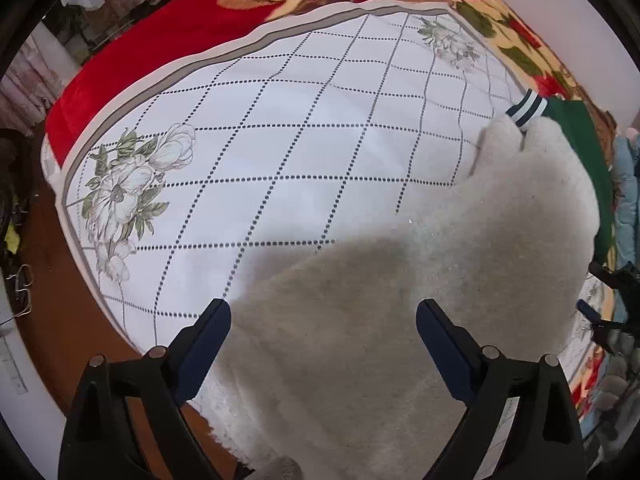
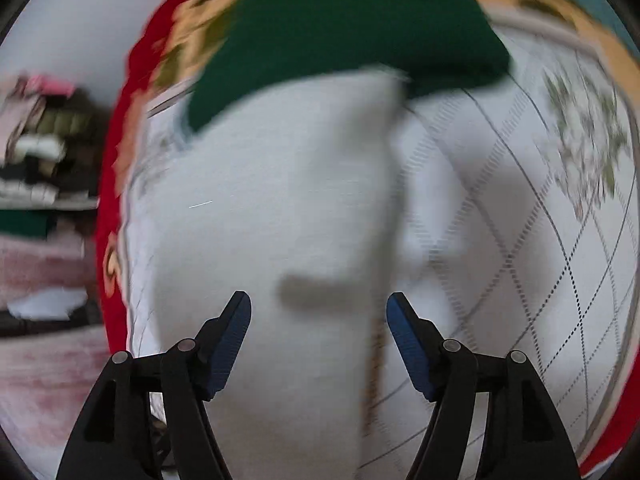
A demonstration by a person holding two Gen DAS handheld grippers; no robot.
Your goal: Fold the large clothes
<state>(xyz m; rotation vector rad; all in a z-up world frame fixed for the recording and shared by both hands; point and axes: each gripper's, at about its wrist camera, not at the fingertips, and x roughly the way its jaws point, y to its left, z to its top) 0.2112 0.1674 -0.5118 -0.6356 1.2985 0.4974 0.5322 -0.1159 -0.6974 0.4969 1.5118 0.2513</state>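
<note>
A white sheet [image 1: 280,140] with dotted diamonds and flowers lies on a red floral blanket [image 1: 132,68]; beside the blanket is a brown floor [image 1: 64,280].

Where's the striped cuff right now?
In the left wrist view the striped cuff is at upper right, at the far tip of the white fleece garment, lying on the checked sheet beside the green fabric.

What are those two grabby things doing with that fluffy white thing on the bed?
A person is folding a fluffy white garment with green parts and a striped cuff. It lies on a white sheet with dotted diamonds, over a red flowered blanket. The left gripper and the right gripper are both open above it, holding nothing.
</note>
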